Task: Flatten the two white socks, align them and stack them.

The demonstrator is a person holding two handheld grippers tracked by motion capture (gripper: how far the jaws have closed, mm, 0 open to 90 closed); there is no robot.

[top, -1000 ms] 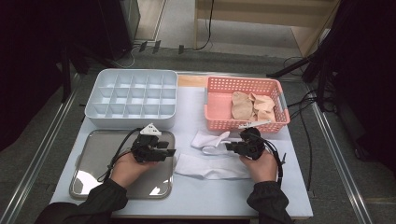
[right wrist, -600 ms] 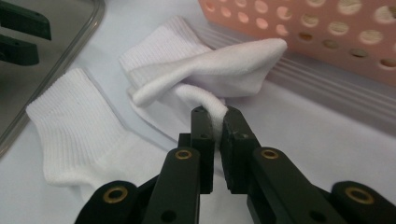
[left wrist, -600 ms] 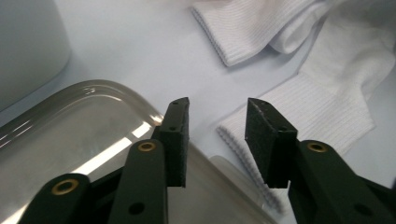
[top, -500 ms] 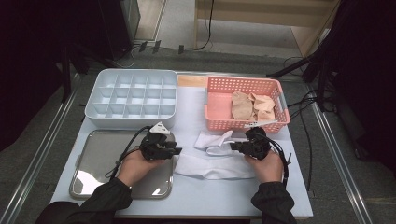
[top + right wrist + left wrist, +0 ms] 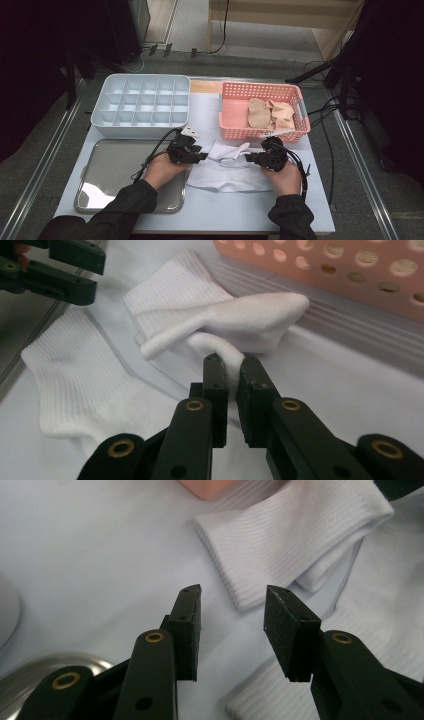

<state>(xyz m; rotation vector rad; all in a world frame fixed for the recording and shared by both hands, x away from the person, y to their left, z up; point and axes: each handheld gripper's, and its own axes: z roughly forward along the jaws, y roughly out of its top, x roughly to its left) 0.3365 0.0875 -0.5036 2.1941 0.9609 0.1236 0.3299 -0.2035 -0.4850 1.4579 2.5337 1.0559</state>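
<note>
Left gripper [image 5: 202, 156] now nearer white socks [image 5: 227, 167]; right gripper [image 5: 230, 371] pinching

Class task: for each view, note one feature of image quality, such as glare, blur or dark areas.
High view: glare on the metal tray, surroundings dark. Left gripper view: fingers sharp, white sock evenly lit. Right gripper view: pink basket soft, out of focus.

left tongs [image 5: 204, 157] moved right off the tray [image 5: 100, 170] toward the upper sock [image 5: 227, 150], right tongs [image 5: 248, 159] shifted slightly right
</note>
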